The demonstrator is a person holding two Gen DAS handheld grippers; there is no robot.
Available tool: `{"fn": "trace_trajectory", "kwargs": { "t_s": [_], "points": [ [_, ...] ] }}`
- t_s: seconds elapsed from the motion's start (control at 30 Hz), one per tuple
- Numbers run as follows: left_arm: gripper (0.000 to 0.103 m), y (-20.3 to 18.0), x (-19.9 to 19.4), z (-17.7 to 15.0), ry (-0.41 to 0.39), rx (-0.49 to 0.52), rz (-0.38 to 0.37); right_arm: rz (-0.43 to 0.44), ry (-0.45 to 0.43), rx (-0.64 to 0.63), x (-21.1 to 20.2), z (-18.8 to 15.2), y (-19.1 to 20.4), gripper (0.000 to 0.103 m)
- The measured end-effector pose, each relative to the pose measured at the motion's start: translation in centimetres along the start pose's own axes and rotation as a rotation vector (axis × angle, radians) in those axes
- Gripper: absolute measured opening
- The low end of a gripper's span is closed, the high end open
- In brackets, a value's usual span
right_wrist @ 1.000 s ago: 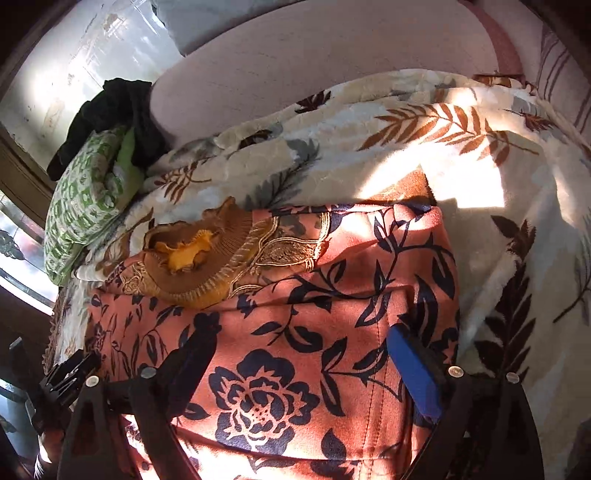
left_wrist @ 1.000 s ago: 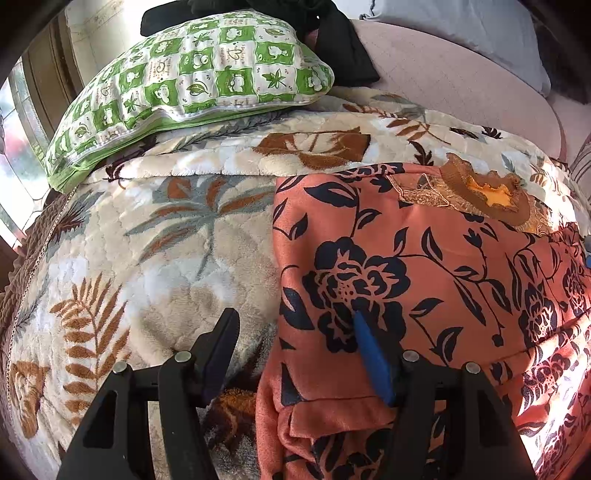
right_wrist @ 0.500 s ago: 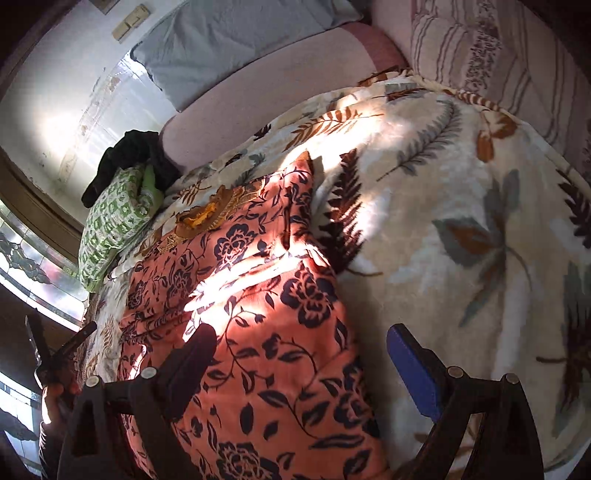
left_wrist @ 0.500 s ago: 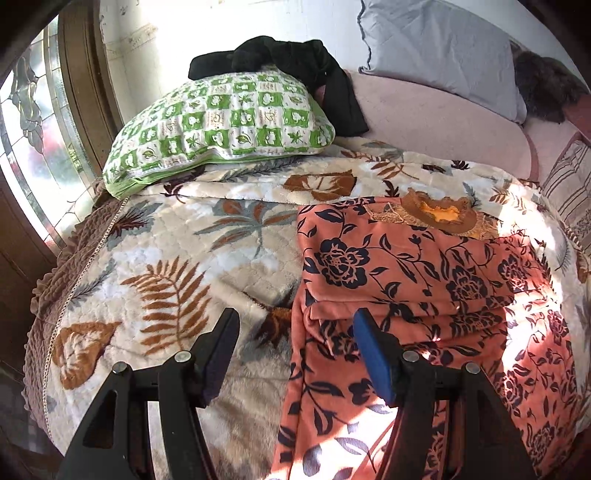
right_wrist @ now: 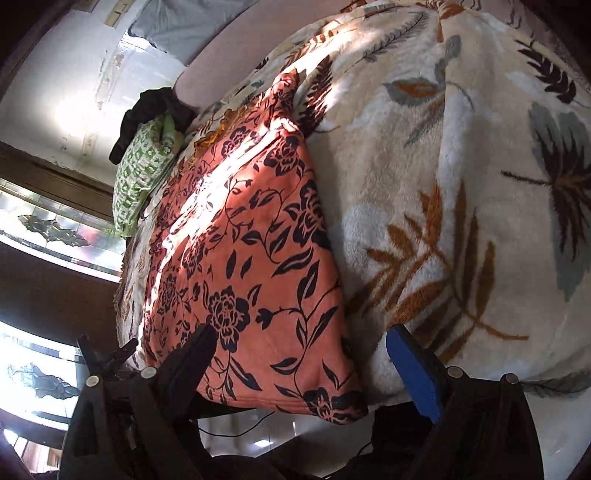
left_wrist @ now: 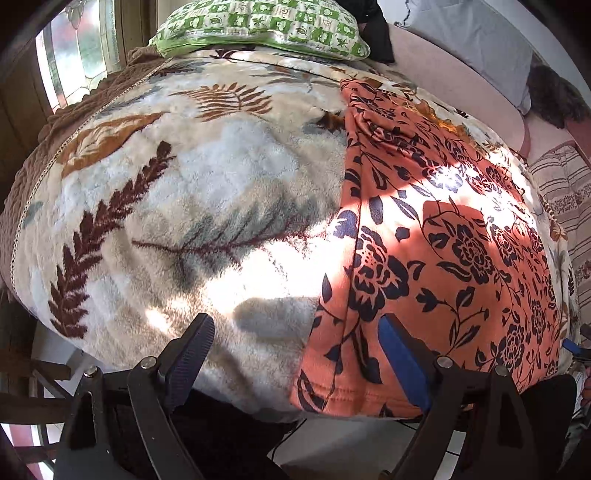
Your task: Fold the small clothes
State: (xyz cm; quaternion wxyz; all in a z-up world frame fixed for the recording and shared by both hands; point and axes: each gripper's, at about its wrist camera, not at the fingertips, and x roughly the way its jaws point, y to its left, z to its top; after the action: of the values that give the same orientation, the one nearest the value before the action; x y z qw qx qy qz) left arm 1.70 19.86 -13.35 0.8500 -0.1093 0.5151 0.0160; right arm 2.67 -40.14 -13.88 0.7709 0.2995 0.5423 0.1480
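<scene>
An orange garment (left_wrist: 436, 236) with dark blue flowers lies stretched flat along the leaf-patterned blanket (left_wrist: 192, 206), its hem at the bed's near edge. My left gripper (left_wrist: 299, 358) hangs over the hem's left corner. Its jaws are opening, with the corner between them and the pads off the cloth. In the right wrist view the same garment (right_wrist: 240, 251) runs away from my right gripper (right_wrist: 303, 369), which stands open over the hem's right corner. The left gripper (right_wrist: 107, 358) also shows there at the far left.
A green-and-white pillow (left_wrist: 258, 26) and a black cloth (right_wrist: 147, 107) lie at the head of the bed. A grey pillow (left_wrist: 480, 40) leans behind it. A window (left_wrist: 85, 55) stands on the left. White floor (right_wrist: 251, 428) shows below the bed edge.
Both grippers have drawn back from the garment's upper part to the bed's near edge. The bunched lower part now lies stretched out long. The left jaws stand wider.
</scene>
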Motion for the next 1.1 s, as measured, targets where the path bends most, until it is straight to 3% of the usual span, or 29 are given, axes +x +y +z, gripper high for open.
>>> {"fn": "trace_trajectory", "kwargs": {
  "t_s": [0.1, 0.2, 0.3, 0.43, 0.57, 0.63, 0.67, 0.7, 0.73, 0.77, 0.9, 0.93, 1.03, 1.1],
  "points": [
    [0.09, -0.8, -0.6, -0.5, -0.018, 0.026, -0.03, 0.023, 0.032, -0.037, 1.1, -0.6, 0.7, 0.094],
    [0.09, -1.4, 0.1, -0.7, 0.012, 0.034, -0.05, 0.013, 0.037, -0.022, 2.2, -0.7, 0.3, 0.092],
    [0.09, -1.1, 0.7, -1.1, 0.042, -0.012, -0.08, 0.001, 0.088, -0.025, 3.8, -1.2, 0.2, 0.071],
    [0.08, -1.0, 0.8, -1.7, 0.059, -0.021, -0.094, -0.019, 0.085, -0.035, 3.9, -2.1, 0.7, 0.06],
    [0.077, -1.0, 2.0, -2.0, 0.09, -0.022, -0.071, -0.041, 0.084, -0.03, 4.0, -2.4, 0.4, 0.06],
    [0.061, -1.5, 2.1, -2.1, 0.084, 0.006, -0.015, -0.028, 0.086, -0.003, 4.2, -2.3, -0.1, 0.06],
    [0.037, -1.5, 2.0, -2.2, 0.081, 0.021, 0.014, -0.031, 0.089, -0.011, 4.2, -2.3, 0.1, 0.061],
    [0.011, -1.5, 1.8, -2.1, 0.082, 0.025, -0.022, -0.035, 0.096, -0.032, 4.2, -2.4, 0.4, 0.059],
    [0.009, -1.3, 1.4, -1.9, 0.086, 0.002, -0.07, -0.051, 0.11, -0.049, 4.3, -2.5, 0.7, 0.042],
    [0.009, -1.0, 0.5, -1.8, 0.066, -0.028, -0.086, -0.066, 0.129, -0.054, 4.4, -2.6, 0.9, 0.009],
    [0.01, -1.1, -1.6, -0.8, 0.012, -0.037, -0.133, -0.031, 0.081, -0.035, 2.9, -2.9, 1.6, 0.009],
    [0.01, -1.0, -1.0, -0.7, 0.032, -0.039, -0.123, -0.011, 0.079, -0.03, 2.9, -2.8, 1.5, 0.011],
    [0.012, -0.9, 2.2, -1.5, 0.128, -0.04, -0.07, -0.062, 0.137, 0.037, 4.7, -2.7, -0.1, 0.014],
    [0.017, -1.1, 2.2, -1.8, 0.108, -0.043, -0.069, -0.029, 0.126, 0.06, 4.8, -2.8, -0.5, 0.014]
  ]
}}
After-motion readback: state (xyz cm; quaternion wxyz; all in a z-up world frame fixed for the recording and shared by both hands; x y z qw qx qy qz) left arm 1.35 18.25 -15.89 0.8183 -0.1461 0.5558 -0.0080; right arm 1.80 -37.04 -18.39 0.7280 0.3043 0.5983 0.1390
